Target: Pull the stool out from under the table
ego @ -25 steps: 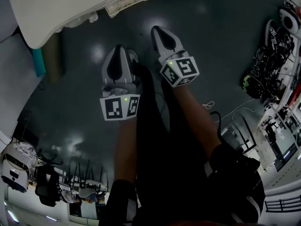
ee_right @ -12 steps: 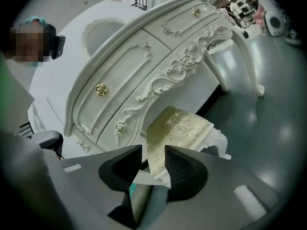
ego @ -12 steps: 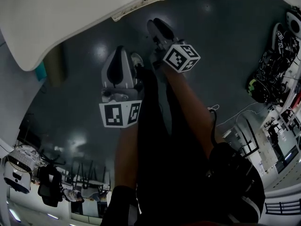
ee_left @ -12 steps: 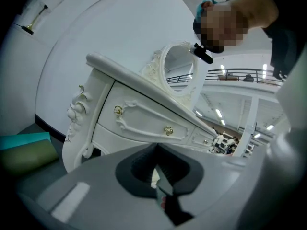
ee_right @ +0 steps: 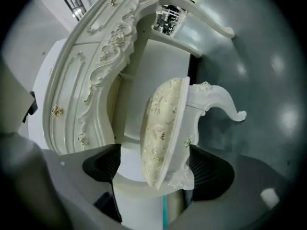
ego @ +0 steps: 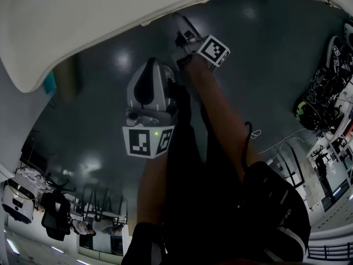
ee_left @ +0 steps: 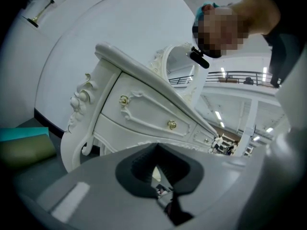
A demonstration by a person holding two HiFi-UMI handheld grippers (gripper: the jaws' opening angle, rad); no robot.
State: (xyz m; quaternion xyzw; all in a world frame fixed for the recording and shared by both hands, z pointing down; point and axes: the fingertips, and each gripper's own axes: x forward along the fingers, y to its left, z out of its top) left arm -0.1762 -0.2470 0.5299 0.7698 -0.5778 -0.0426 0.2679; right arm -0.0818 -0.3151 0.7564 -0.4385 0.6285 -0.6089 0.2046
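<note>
1. Stool: its gold-patterned cushioned seat stands edge-on between the jaws of the right gripper, tucked into the kneehole of the white carved dressing table.
2. Those jaws have just been opening and now stand wide. The pad on the cushion side is clear of the seat. The pad on the frame side is just beside the carved rim, and I cannot tell whether it touches.
3. The near end of the seat is cut off by the gripper body. Only one curved leg shows, pointing away from the jaws over the dark floor.
4. In the head view the stool is hidden under the dressing table top. The tips of the right gripper reach the table's edge and are hard to make out there.
5. The left gripper has its jaws together with nothing between them. The table's drawer front lies ahead of them, and the stool does not show in that view.
6. Against a second ago, in the head view the right gripper's marker cube sits nearer the table edge and has rolled. Its jaws were then closed to a point. The table top fills more of the frame, and the left gripper has shifted only a little.
</note>
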